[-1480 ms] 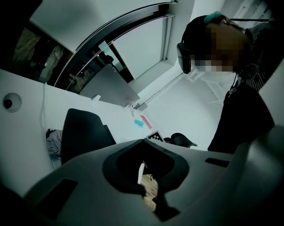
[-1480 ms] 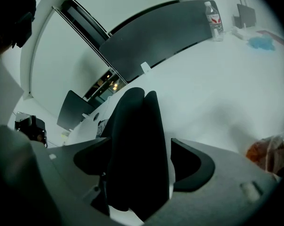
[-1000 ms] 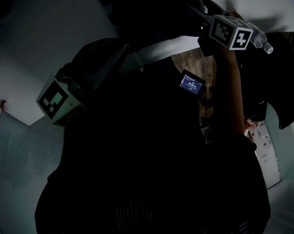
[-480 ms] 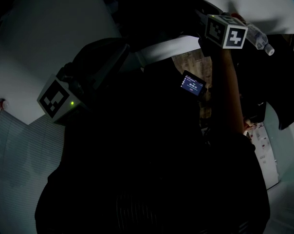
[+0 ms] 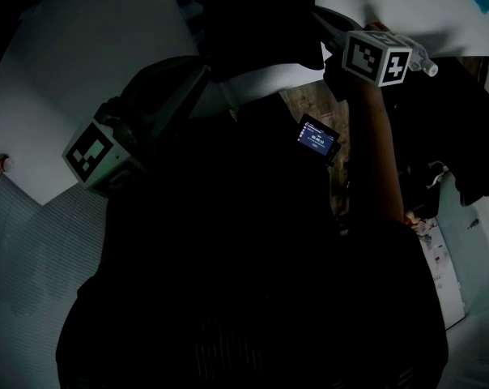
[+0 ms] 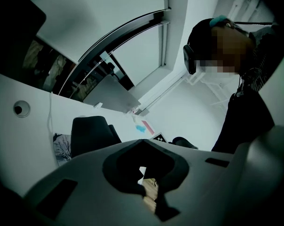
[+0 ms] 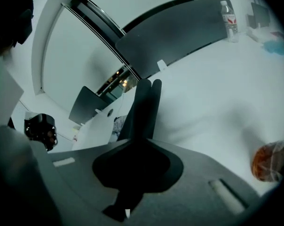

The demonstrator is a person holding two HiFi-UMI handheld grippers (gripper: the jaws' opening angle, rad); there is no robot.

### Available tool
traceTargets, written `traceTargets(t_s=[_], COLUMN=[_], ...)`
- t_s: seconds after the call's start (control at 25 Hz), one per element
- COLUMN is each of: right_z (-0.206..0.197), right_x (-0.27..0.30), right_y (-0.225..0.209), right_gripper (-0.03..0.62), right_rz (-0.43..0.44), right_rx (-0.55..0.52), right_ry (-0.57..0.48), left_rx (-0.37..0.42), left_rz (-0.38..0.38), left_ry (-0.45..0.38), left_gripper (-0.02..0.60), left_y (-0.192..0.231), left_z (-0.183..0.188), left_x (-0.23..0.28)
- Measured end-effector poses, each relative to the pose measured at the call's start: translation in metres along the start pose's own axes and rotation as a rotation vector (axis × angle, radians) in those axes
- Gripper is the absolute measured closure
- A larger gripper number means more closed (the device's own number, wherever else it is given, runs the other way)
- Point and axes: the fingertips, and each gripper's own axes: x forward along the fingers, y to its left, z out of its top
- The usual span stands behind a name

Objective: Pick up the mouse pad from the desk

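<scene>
The mouse pad (image 5: pixel 261 23) is a large black sheet on the white desk (image 5: pixel 107 47), at the top middle of the dim head view. In the left gripper view it shows as a black shape (image 6: pixel 91 133). My right gripper (image 5: pixel 321 21) is at the pad's right edge. Its jaws have just been closing. Its two dark fingers (image 7: pixel 144 107) stand pressed together over the white desk (image 7: pixel 217 93), gripping that edge. My left gripper (image 5: pixel 197 78) reaches toward the pad's left side. Its fingers are lost in the dark.
A water bottle (image 7: pixel 228 20) and a grey divider screen (image 7: pixel 179 27) stand at the desk's far side. An orange packet (image 7: pixel 269 161) lies near right. Crumpled fabric (image 6: pixel 62 147) sits left of the pad. A small lit screen (image 5: pixel 318 138) hangs below the desk edge. A person (image 6: pixel 245 112) stands right.
In the head view the right gripper has shifted slightly left toward the pad, and the whole view has tilted a little. The left gripper has stayed where it was.
</scene>
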Motion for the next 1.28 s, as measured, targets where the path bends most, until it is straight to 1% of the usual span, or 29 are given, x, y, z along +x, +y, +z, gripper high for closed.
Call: traceTargets(t_s=[0.08, 0.2, 0.32, 0.4, 0.48, 0.56, 0.64, 0.72, 0.84, 0.92, 1.0, 1.12, 1.28], right_z=[-0.011, -0.021, -0.022, -0.018, -0.018, -0.027, -0.025, -0.008, 0.022, 0.037, 0.047, 0.064, 0.072], right_x=[0.009, 0.012, -0.004, -0.014, -0.02, -0.027, -0.039, -0.052, -0.07, -0.076, -0.081, -0.088, -0.09], right_y=[0.006, 0.001, 0.008, 0.018, 0.027, 0.032, 0.04, 0.054, 0.075, 0.085, 0.094, 0.111, 0.12], right_gripper=[0.559, 0.56, 0.56, 0.56, 0.56, 0.56, 0.56, 0.56, 0.561, 0.56, 0.56, 0.56, 0.56], right_rz=[0.055, 0.08, 0.108, 0.13, 0.144, 0.154, 0.161, 0.171, 0.2, 0.215, 0.233, 0.292, 0.283], right_rx=[0.044, 0.098, 0.143, 0.154, 0.152, 0.164, 0.17, 0.144, 0.081, 0.043, 0.011, -0.034, -0.066], right_ry=[0.014, 0.048, 0.024, 0.009, 0.009, 0.015, 0.013, -0.011, -0.052, -0.075, -0.099, -0.16, -0.166], left_rx=[-0.03, -0.056, -0.054, -0.05, -0.057, -0.082, -0.099, -0.084, -0.033, -0.013, 0.0, 0.031, 0.081], left_rz=[0.018, 0.027, 0.012, 0.002, -0.009, -0.027, -0.045, -0.053, -0.059, -0.062, -0.068, -0.072, -0.07], left_ry=[0.03, 0.072, 0.07, 0.072, 0.086, 0.109, 0.13, 0.122, 0.089, 0.067, 0.037, -0.005, -0.035], left_gripper=[0.575, 0.575, 0.575, 0.575, 0.575, 0.575, 0.575, 0.575, 0.575, 0.575, 0.575, 0.575, 0.575], left_y=[0.012, 0.028, 0.025, 0.023, 0.024, 0.029, 0.033, 0.03, 0.019, 0.016, 0.015, 0.014, 0.013], left_z=[-0.004, -0.001, 0.005, 0.005, -0.002, -0.015, -0.024, -0.018, 0.0, 0.006, 0.011, 0.018, 0.025], left_x=[0.005, 0.023, 0.029, 0.029, 0.031, 0.033, 0.036, 0.035, 0.032, 0.031, 0.031, 0.031, 0.03])
